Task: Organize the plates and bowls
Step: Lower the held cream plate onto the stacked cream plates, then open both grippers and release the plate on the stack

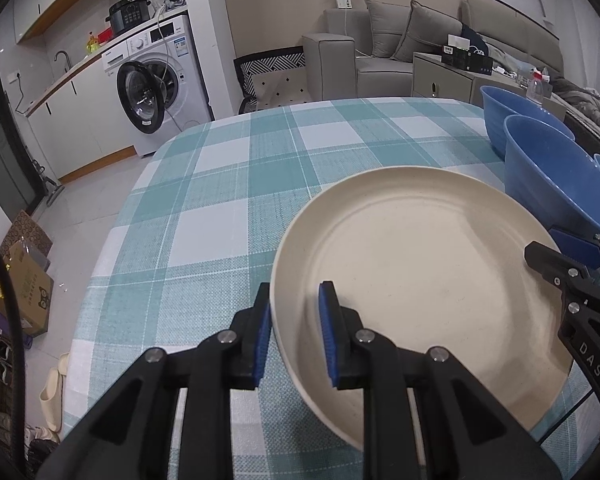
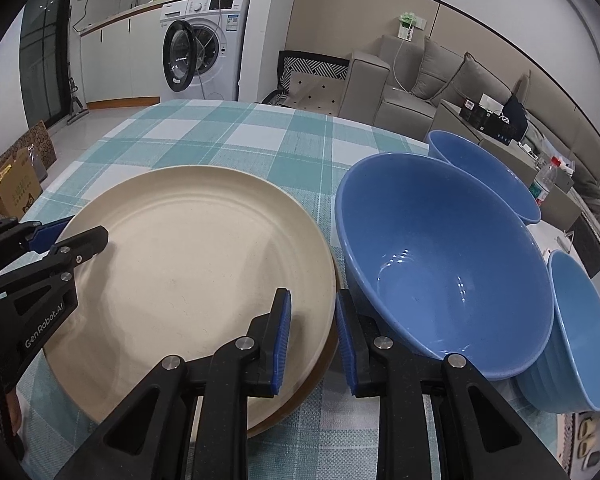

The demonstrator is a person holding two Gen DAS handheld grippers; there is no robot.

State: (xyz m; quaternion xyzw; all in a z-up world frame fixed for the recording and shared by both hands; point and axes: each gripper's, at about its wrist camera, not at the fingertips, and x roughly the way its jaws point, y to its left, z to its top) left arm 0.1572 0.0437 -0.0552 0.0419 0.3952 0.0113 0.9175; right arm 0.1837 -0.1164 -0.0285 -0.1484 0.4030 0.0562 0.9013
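A cream plate (image 1: 416,280) lies on the checked tablecloth (image 1: 220,184); it also shows in the right wrist view (image 2: 188,280), with a brown rim of something under its near edge. My left gripper (image 1: 296,332) straddles the plate's left rim, jaws open with a gap around it. My right gripper (image 2: 312,336) straddles the plate's right rim, jaws open too. A large blue bowl (image 2: 448,268) stands just right of the plate. Two smaller blue bowls (image 2: 488,172) (image 2: 580,328) sit behind and right of it.
The table's left edge (image 1: 112,240) drops to a floor with cardboard boxes (image 1: 24,280). A washing machine (image 1: 160,76) and a grey sofa (image 1: 380,40) stand beyond the table. A plastic bottle (image 2: 544,180) is at the far right.
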